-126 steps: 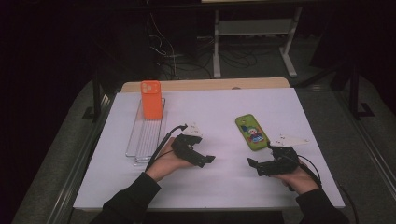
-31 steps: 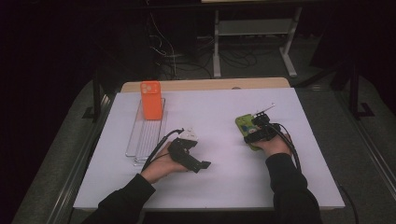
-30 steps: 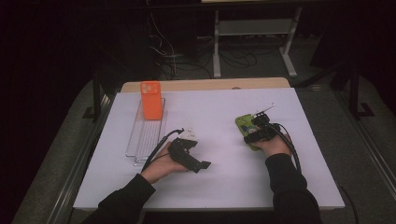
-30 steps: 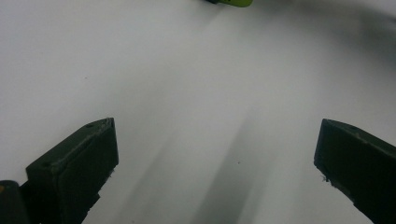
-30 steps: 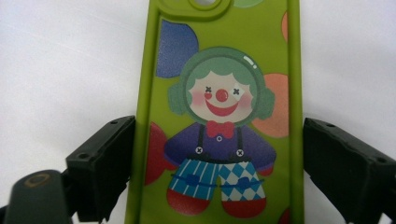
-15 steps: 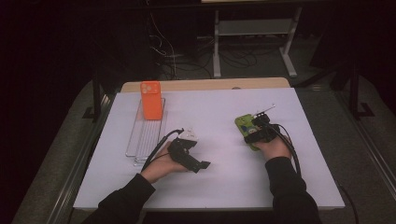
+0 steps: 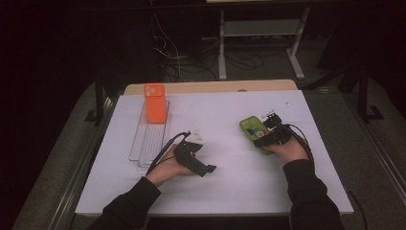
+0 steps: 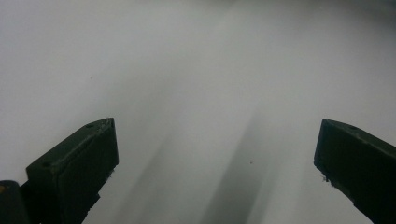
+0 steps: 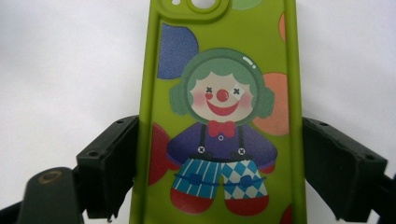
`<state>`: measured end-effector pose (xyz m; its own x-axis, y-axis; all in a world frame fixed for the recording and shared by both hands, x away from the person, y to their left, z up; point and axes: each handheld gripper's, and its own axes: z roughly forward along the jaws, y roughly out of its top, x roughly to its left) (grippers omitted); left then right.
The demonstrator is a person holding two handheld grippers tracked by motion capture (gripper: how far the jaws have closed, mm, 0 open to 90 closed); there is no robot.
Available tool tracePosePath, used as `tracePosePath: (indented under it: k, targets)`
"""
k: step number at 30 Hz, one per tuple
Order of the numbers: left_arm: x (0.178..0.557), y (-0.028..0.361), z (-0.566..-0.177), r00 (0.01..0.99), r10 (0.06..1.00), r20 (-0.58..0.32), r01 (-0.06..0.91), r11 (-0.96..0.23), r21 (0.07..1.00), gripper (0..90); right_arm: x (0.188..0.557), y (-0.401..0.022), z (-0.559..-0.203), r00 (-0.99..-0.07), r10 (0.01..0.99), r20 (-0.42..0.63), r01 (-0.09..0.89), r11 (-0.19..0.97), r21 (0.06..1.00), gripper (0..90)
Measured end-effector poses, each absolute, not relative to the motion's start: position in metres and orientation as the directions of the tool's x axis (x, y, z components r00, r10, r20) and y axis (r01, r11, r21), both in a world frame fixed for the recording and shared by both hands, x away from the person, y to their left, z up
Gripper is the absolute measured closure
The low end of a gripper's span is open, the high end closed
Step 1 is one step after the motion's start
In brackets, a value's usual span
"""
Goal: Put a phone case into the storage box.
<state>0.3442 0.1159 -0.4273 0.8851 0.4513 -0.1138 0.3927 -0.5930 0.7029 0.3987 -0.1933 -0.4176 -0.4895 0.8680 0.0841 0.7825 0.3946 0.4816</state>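
- Nearest, the left gripper (image 7: 191, 160) is resting on the white table (image 7: 225, 191), fingers apart and empty.
- Farther right, the right gripper (image 9: 219, 182) is bracketing the green phone case (image 9: 224, 116) lying flat, fingers touching its long edges.
- Likely light, flexible, slightly slippery; side edges suit gripping.
- No readable writing; a clown picture.

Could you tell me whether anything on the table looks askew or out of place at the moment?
Nothing looks damaged or spilled. The green phone case lies at a slant on the white table, between the jaws of the right claw. The orange phone case stands tidily at the far end of the clear rack.
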Motion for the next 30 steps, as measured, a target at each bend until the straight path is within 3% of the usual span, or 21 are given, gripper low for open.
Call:
tracePosePath:
  k: [16, 30]
  targets:
    - [0.36, 0.109, -0.394, 0.904, 0.413, -0.11, 0.357, -0.587, 0.726, 0.0, 0.394, -0.195, -0.384, -0.662, 0.743, 0.099, 0.67, 0.528, 0.523, 15.2]
    - [0.36, 0.123, -0.383, 0.933, 0.338, -0.12, 0.31, -0.592, 0.744, 0.0, 0.375, -0.183, -0.376, -0.82, 0.568, 0.072, 0.514, 0.675, 0.53, 15.1]
